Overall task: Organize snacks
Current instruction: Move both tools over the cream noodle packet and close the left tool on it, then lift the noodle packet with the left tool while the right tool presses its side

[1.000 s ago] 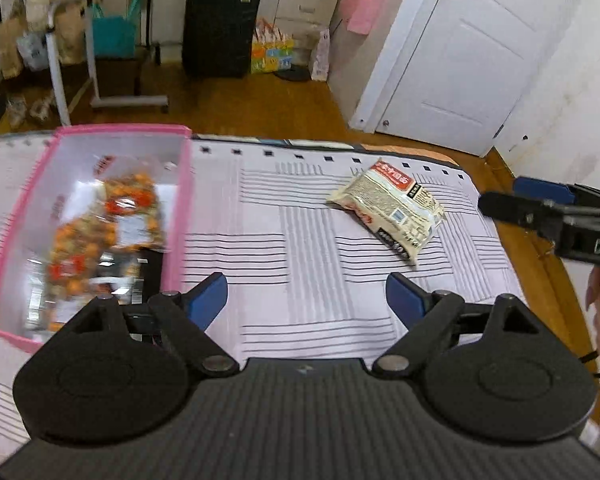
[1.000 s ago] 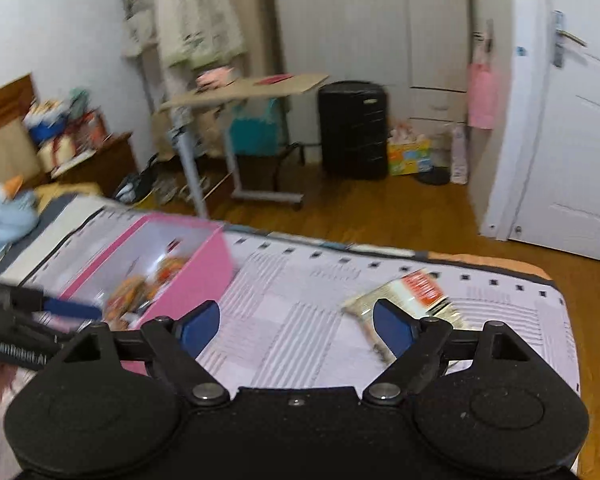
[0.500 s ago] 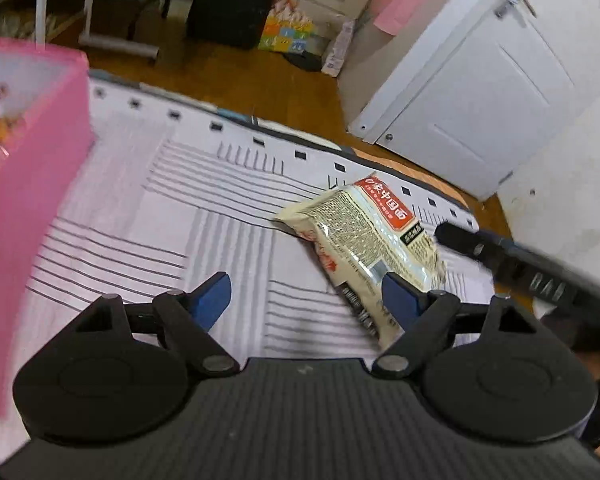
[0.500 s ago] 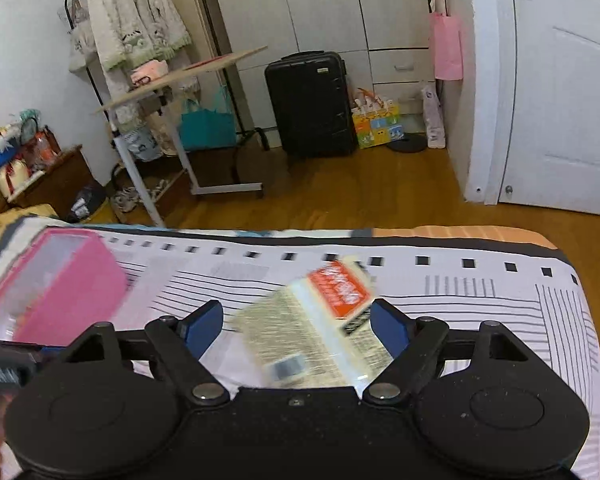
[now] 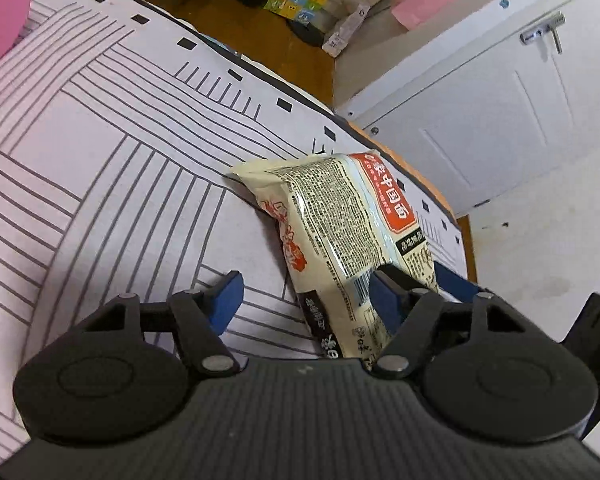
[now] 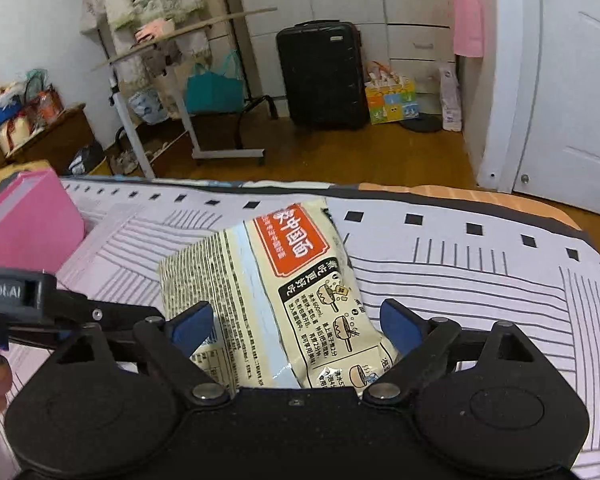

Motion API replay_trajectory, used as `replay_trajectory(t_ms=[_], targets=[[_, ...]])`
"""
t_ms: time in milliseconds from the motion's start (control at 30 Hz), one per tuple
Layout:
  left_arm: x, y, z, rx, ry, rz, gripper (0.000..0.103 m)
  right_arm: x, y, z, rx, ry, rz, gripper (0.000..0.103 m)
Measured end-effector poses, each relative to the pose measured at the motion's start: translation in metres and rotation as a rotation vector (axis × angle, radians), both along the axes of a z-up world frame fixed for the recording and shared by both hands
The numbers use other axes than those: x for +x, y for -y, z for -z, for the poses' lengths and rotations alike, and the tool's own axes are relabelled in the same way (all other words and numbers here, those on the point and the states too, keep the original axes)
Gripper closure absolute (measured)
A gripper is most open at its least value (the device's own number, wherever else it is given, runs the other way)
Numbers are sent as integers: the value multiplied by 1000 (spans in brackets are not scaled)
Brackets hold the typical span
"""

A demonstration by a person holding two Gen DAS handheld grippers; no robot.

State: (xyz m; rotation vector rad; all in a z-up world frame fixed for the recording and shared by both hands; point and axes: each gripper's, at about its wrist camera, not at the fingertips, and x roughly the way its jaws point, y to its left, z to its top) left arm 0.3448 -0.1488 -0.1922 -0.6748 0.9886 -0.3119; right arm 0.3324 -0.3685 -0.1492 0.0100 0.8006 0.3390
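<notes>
A: Where is the noodle packet?

B: It lies flat on the bed, on the white cover with grey line patterns, near the foot edge. Its orange-red label panel points toward the wooden floor.

A: And the right gripper?

B: It sits low over the near end of the packet, one blue finger on each long side. The fingers are spreading wider and neither pad presses on the wrapper, so they are released around it, gripping nothing.

A: What about the left gripper?

B: In its own view the packet's near end lies between its fingers too, off toward the right one. The fingers are closing, yet the left pad is apart from the wrapper, over bare sheet. The right pad is at the packet's surface; I cannot tell whether it touches. Nothing is clamped.

A: Are the two grippers close together?

B: Yes. The right wrist view shows the left gripper's dark arm coming in from the left, just beside the right gripper's own finger.

A: And the pink bin?

B: On the bed as well, well apart from the packet, off to the left.
</notes>
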Motion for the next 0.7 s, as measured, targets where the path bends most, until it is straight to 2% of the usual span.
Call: replay_trajectory(t_ms=[67,167,200,267,500,567,700], targets=[[1,0,5,-5,7,-2,39,-4,0,1,8,-22,-29,5],[4,-3,12,-45,-14,20,51,-16,-11,-7,9,-135,-160,5],[4,-4,12,-58,-14,36,53,-24,-20,-11,-13,-148,-221,5],[5,-4,8,-8,10,44,54,-39,-40,-14,-99,-118,-288,5],[10,0,3,77,14,116,57,-41,-70,12,-335,-134,-199,5],[11,0,4,92,7,131,56,-37,-67,13,-308,-155,-176,5],[15,-5,10,61,-14,140,56,-37,-60,16,-256,-156,-168,3]])
